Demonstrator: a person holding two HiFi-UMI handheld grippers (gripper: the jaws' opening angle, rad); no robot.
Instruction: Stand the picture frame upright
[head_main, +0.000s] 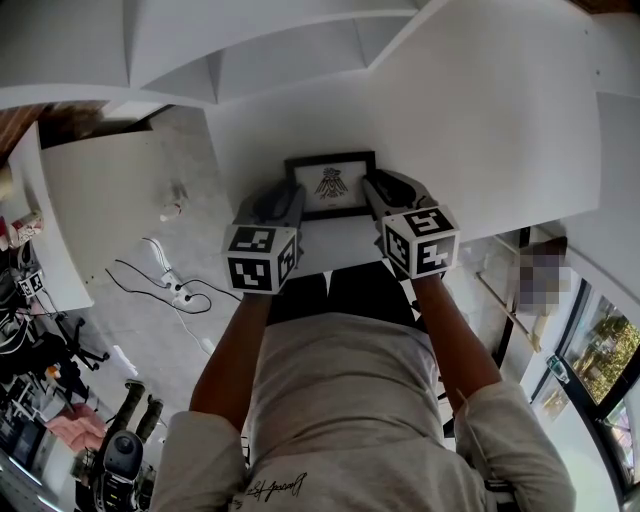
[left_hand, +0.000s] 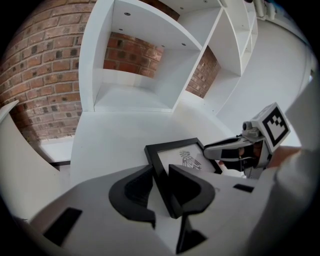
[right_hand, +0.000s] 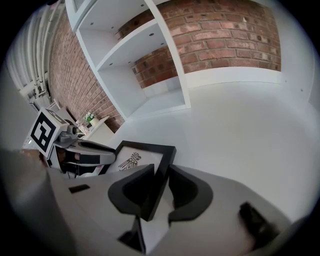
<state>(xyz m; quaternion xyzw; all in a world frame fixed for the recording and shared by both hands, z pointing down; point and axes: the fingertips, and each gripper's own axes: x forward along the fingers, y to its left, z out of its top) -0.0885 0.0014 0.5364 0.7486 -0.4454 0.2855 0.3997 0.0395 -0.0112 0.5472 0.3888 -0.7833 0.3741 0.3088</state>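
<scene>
Picture frame (head_main: 331, 185) flat between 2 tongs
Left tongs (left_hand: 160, 172) and right tongs (right_hand: 161, 172) loosely straddle its opposite ends, unclamped; long axis spans them.

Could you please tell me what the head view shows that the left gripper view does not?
Only the head view: the person's forearms, the marker cube on the left gripper, and floor cables. Only the left gripper view: brick-backed shelf compartments, and the frame's edge between that gripper's jaws. Both: the picture frame on the white table, with the right gripper at its other side.
</scene>
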